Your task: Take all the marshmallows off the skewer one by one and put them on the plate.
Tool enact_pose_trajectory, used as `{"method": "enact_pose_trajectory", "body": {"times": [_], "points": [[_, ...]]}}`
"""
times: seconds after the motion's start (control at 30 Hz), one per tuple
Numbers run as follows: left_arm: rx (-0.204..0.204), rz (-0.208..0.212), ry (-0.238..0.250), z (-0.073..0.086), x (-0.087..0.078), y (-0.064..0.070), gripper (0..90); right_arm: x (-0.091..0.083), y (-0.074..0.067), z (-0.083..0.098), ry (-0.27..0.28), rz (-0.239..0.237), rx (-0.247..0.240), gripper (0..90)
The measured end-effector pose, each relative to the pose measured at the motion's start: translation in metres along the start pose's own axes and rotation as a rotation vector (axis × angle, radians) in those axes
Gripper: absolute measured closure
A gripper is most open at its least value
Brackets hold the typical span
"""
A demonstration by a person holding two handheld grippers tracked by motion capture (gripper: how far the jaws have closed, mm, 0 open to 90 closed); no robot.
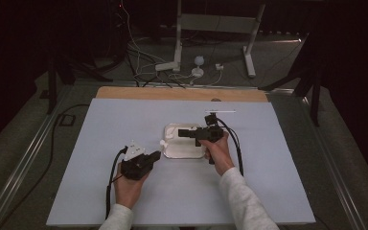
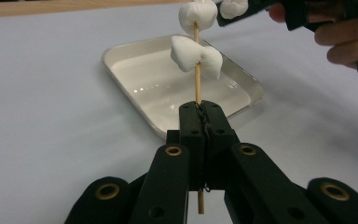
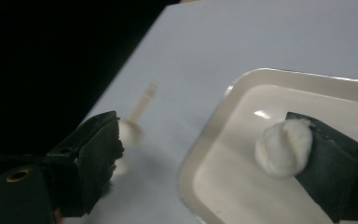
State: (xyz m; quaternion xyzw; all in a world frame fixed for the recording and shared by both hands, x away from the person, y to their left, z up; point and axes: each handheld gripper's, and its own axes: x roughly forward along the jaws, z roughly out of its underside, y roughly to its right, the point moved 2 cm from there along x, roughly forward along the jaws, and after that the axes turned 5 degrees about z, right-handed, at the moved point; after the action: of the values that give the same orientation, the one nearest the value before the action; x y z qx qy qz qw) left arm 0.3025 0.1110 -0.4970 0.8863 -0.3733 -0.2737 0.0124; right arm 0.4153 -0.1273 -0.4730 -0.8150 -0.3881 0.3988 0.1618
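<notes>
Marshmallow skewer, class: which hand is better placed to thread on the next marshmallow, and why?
Probably the right. The left gripper is shut on the skewer; the right gripper stands open over the tray, a marshmallow touching one jaw.

Dim, dark surroundings; overhead light glints off the tray (image 2: 247,81), and the right gripper view blurs.

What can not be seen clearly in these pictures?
- Top of the skewer: cut off by the upper edge, left gripper view.
- Second marshmallow: blurred, partly behind the right hand-held gripper jaw, right gripper view.
- Marshmallows beside the tray: too small, high view.
</notes>
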Motion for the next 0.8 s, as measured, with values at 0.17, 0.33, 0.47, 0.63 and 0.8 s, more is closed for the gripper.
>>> {"method": "enact_pose_trajectory", "body": {"times": [0.17,0.33,0.47,0.63,0.8], "points": [[0.031,0.04,-0.032,0.001,0.015,0.011,89.8,-0.002,-0.002,-0.001,0.006,-0.048,0.023,10.9],[0.049,0.051,-0.052,0.002,0.023,0.018,89.7,-0.001,-0.002,0.0,-0.004,-0.015,0.003,11.0],[0.049,0.048,-0.048,0.002,0.023,0.018,89.7,-0.001,-0.004,0.004,-0.02,-0.007,-0.014,13.5],[0.04,0.04,-0.029,0.001,0.02,0.016,89.7,0.002,-0.011,0.01,-0.046,-0.022,-0.026,22.1],[0.03,0.028,-0.015,-0.001,0.016,0.013,89.7,0.006,-0.018,0.013,-0.063,-0.045,-0.035,34.5]]}}
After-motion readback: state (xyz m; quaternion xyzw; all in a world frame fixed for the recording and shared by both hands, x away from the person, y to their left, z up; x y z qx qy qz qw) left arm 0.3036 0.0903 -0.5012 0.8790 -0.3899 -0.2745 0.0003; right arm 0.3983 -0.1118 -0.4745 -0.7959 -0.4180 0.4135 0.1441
